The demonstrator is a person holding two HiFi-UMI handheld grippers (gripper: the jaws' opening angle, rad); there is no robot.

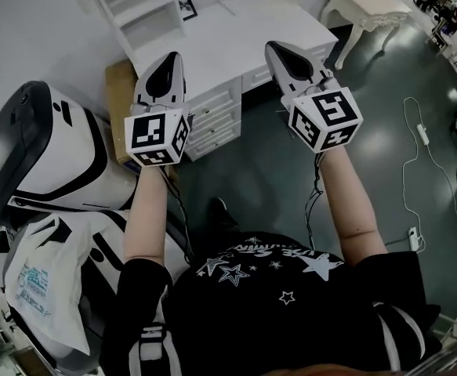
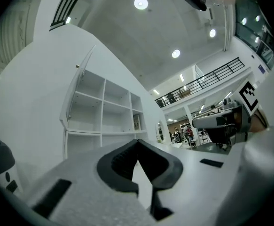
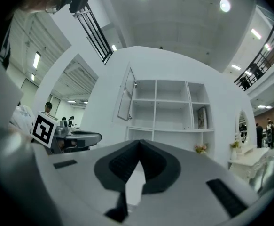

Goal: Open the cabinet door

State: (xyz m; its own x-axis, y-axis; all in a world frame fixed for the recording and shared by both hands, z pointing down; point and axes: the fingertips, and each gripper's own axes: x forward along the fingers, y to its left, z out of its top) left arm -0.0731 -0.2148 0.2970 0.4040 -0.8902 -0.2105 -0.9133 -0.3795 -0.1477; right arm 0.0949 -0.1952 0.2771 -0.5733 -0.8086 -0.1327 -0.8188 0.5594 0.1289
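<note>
A white shelf cabinet [image 3: 167, 108] stands on a white desk, and its narrow door [image 3: 126, 94] at the upper left hangs open, swung out to the left. The left gripper view shows the same cabinet [image 2: 104, 112] and the door [image 2: 78, 86] edge-on. My left gripper [image 2: 137, 142] is shut with nothing between its jaws. Jaws touching and empty, my right gripper [image 3: 139, 144] is shut too. In the head view the left gripper [image 1: 173, 57] and the right gripper [image 1: 271, 47] hover side by side above the desk's front, well short of the cabinet [image 1: 138, 6].
The white desk [image 1: 236, 34] has drawers [image 1: 212, 116] along its front. A large white-and-black machine [image 1: 48, 155] and a plastic bag [image 1: 44, 288] crowd the left. An ornate white table [image 1: 365, 10] stands at the right, with cables [image 1: 420, 131] on the floor.
</note>
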